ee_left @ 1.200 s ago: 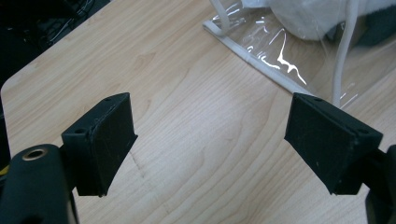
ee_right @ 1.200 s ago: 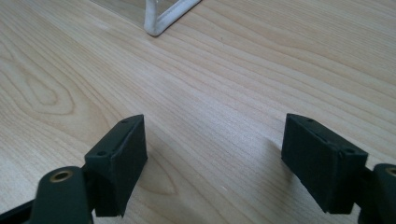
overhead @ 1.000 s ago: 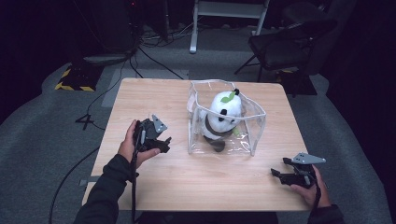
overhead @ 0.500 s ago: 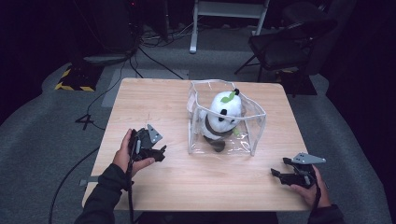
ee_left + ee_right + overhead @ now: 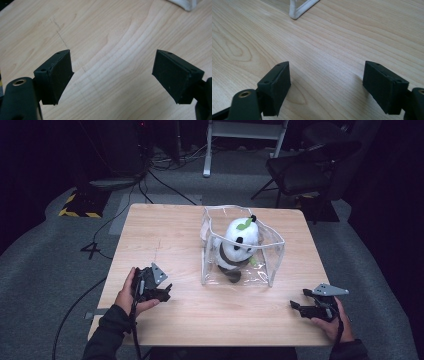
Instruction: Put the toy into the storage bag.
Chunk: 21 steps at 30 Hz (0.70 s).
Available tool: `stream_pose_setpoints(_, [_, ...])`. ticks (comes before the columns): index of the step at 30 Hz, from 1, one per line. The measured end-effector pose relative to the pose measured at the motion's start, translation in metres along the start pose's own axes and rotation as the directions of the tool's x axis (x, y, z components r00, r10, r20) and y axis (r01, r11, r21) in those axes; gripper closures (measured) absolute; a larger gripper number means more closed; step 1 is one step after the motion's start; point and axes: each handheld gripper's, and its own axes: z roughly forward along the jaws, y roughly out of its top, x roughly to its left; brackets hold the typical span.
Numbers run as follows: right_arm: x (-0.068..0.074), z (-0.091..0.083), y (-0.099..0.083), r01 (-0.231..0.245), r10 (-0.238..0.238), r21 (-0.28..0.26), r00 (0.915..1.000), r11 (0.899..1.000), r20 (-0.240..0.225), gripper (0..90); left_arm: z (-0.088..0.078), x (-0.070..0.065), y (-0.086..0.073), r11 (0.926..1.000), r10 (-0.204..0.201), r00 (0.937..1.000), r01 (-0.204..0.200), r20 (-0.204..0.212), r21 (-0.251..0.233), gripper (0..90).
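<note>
From above, your left gripper (image 5: 162,292) and right gripper (image 5: 299,307) rest wide apart, empty, flanking the panda plush (image 5: 236,247) inside the clear bag (image 5: 270,265); your right gripper view catches that bag's white corner.

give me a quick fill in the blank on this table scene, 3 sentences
1. The panda plush sits inside a clear ____ bag.
2. Between the jaws of the left gripper lies bare ____ tabletop.
3. The jaws of the right gripper stand ____, with nothing between them.

Missing words: plastic; wooden; open
</note>
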Motion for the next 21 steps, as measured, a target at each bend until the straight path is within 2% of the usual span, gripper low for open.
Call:
stream_pose_setpoints(3, [0.000,0.000,0.000,0.000,0.000,0.000,1.0000,1.000,0.000,22.3,0.001,0.000,-0.008,0.9999,-0.016,0.9998,0.016,0.009,0.005,16.4])
stream_pose_setpoints(4, [0.000,0.000,0.000,0.000,0.000,0.000,1.0000,1.000,0.000,22.4,0.002,0.001,-0.012,0.9995,-0.033,0.9994,0.033,0.013,0.002,16.4])
stream_pose_setpoints(9, [0.000,0.000,0.000,0.000,0.000,0.000,1.0000,1.000,0.001,22.1,0.005,0.001,-0.028,0.9981,-0.059,0.9982,0.059,0.003,0.016,16.4])
stream_pose_setpoints(13, [0.000,0.000,0.000,-0.003,0.003,0.001,1.0000,1.000,0.003,22.0,0.004,0.002,-0.037,0.9951,-0.098,0.9952,0.097,0.003,0.016,16.4])
stream_pose_setpoints(17, [0.000,0.000,0.000,-0.003,0.003,0.001,1.0000,1.000,0.004,22.0,0.002,0.005,-0.046,0.9904,-0.138,0.9903,0.138,0.018,0.010,16.4])
stream_pose_setpoints(20, [0.000,0.000,0.000,-0.003,0.003,0.000,1.0000,1.000,0.004,22.0,0.002,0.008,-0.054,0.9831,-0.183,0.9822,0.182,0.044,0.014,16.4])
stream_pose_setpoints(21, [0.000,0.000,0.000,-0.003,0.003,0.000,1.0000,1.000,0.004,22.0,0.003,0.008,-0.057,0.9801,-0.198,0.9793,0.198,0.040,0.015,16.8])
